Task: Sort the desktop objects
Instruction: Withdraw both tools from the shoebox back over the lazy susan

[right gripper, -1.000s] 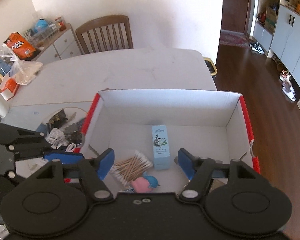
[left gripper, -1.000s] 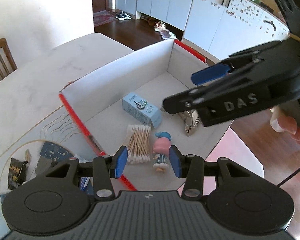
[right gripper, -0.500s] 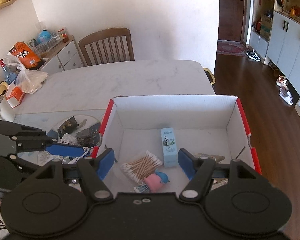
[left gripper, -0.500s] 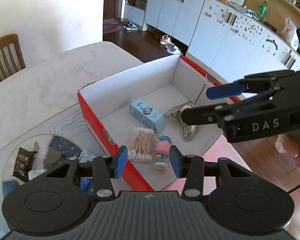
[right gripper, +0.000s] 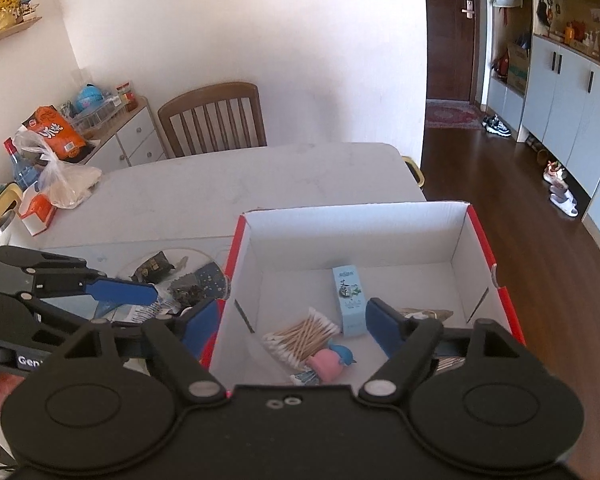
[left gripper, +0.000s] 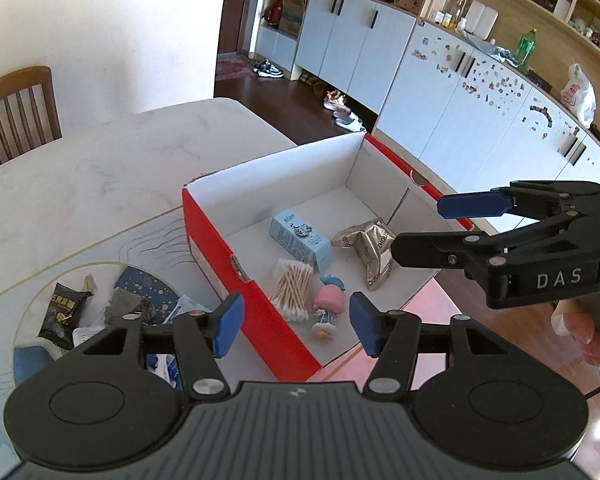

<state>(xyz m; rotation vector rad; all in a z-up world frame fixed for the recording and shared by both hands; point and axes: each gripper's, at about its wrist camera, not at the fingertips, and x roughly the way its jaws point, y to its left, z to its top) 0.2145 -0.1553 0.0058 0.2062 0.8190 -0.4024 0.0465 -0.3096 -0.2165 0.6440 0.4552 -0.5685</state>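
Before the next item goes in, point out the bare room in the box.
The far half of the red box, between its back wall and the blue carton, is bare. The near end is crowded: cotton swabs, pink figurine and foil packet lie close together.

Marble table (right gripper: 204, 184) (box (right gripper: 356, 220), mat (left gripper: 148, 240))

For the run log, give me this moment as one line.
left gripper: open, empty | right gripper: open, empty | red box: cotton swabs, figurine, blue carton, foil packet
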